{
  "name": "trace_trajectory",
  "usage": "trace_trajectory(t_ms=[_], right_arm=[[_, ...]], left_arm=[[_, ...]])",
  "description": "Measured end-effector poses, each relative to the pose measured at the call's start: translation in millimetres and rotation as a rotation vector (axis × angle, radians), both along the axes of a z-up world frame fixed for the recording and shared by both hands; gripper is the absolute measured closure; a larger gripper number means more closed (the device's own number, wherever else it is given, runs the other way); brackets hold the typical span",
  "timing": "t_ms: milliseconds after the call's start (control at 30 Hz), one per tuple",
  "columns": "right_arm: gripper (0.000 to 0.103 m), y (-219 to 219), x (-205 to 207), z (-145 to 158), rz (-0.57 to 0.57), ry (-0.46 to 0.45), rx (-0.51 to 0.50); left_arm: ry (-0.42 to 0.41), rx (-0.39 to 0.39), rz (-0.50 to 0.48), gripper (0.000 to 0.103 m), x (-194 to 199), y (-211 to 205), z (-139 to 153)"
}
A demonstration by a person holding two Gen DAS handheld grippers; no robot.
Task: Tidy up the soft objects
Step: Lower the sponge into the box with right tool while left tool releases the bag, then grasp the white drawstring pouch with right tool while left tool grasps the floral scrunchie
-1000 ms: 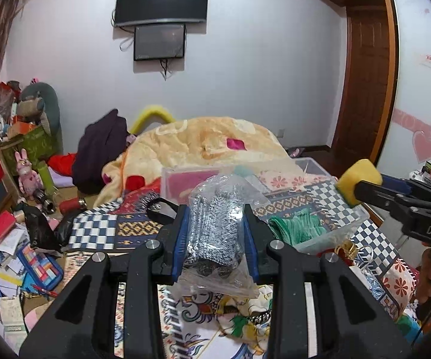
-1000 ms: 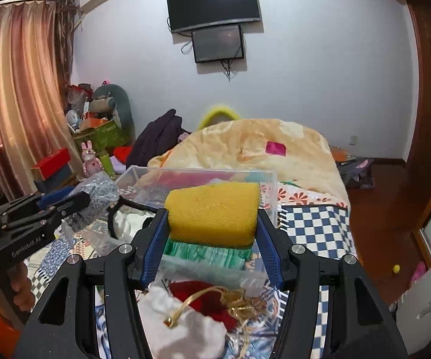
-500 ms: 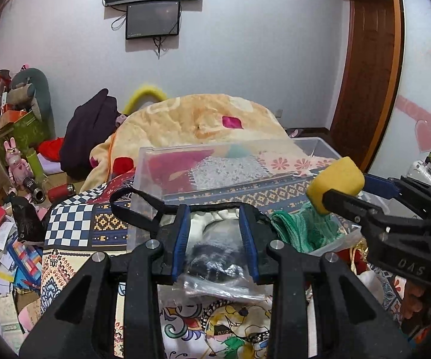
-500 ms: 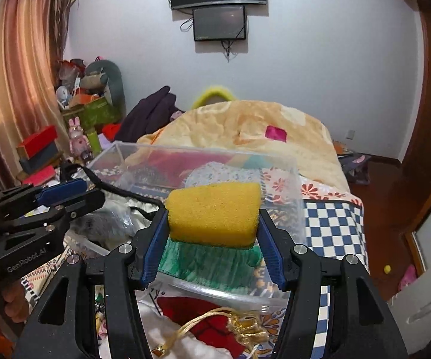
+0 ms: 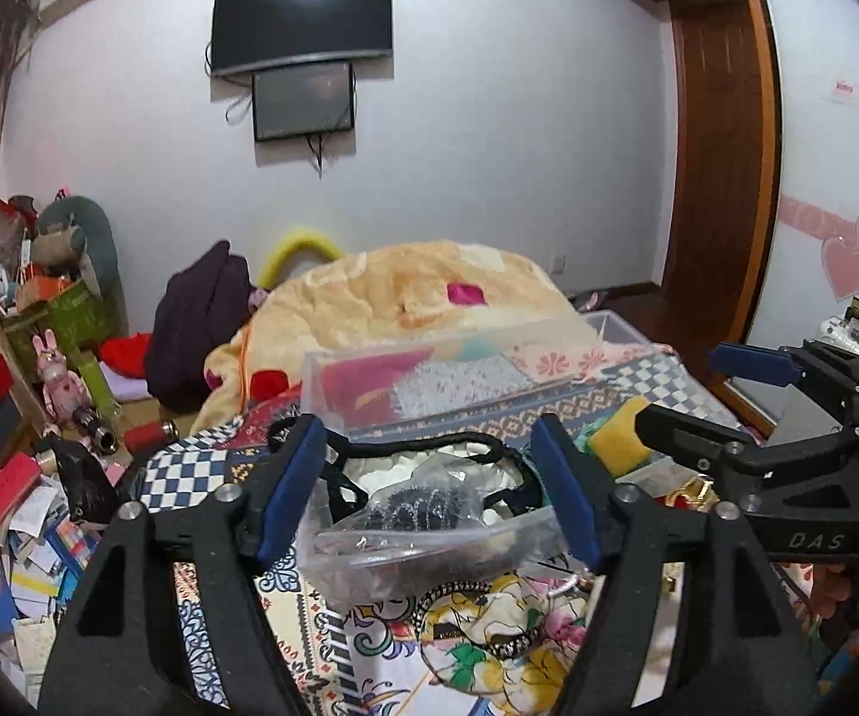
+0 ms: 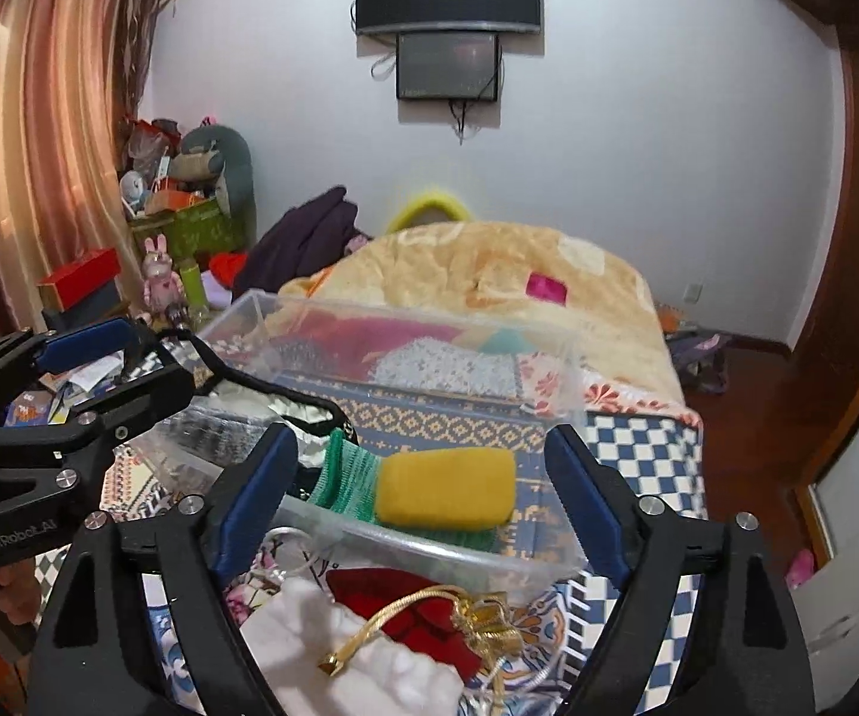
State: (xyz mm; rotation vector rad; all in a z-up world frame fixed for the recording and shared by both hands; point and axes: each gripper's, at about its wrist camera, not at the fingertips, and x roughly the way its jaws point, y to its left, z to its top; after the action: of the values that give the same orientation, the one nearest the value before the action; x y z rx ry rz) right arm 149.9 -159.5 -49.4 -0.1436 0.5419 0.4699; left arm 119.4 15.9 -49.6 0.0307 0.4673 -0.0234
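A clear plastic bin stands on the patterned bed. My right gripper is open; the yellow sponge lies free in the bin on a green knitted cloth. My left gripper is open over a clear plastic bag of grey knit fabric, which rests at the bin's left end on a white item with a black strap. The sponge also shows in the left wrist view behind the right gripper's finger.
A red pouch with gold cord and a white soft item lie on the bed before the bin. An orange blanket is heaped behind it. Toys and boxes crowd the floor at left. A wooden door stands at right.
Both grippers moved down to the bin and opened. The left one let go of the plastic bag; the right one let go of the yellow sponge, which now lies in the bin.
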Motion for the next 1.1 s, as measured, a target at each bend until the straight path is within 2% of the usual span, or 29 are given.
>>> trace_trajectory(t_ms=[200, 333, 433, 567, 700, 933, 1100], right_arm=[[0.006, -10, -24, 5, 0.015, -0.012, 0.028], [0.005, -19, -33, -6, 0.008, 0.02, 0.053], [0.005, -20, -35, -22, -0.004, 0.066, 0.032], [0.005, -18, -41, -38, -0.009, 0.081, -0.009], [0.006, -21, -40, -54, -0.001, 0.144, 0.008], [0.021, -22, -43, -79, 0.017, 0.232, 0.014], [0.041, -19, -46, -82, 0.048, 0.247, 0.018]], left_arm=[[-0.006, -0.017, -0.029, 0.027, -24, 3, -2], [0.033, -0.04, -0.042, 0.027, -32, 6, -19], [0.077, -0.054, -0.046, 0.027, -36, 7, -36], [0.127, -0.083, -0.039, 0.027, -39, 7, -57], [0.176, -0.115, -0.027, 0.028, -39, 10, -75], [0.227, -0.122, -0.027, 0.041, -40, 4, -90], [0.258, -0.155, -0.044, 0.054, -35, 1, -99]])
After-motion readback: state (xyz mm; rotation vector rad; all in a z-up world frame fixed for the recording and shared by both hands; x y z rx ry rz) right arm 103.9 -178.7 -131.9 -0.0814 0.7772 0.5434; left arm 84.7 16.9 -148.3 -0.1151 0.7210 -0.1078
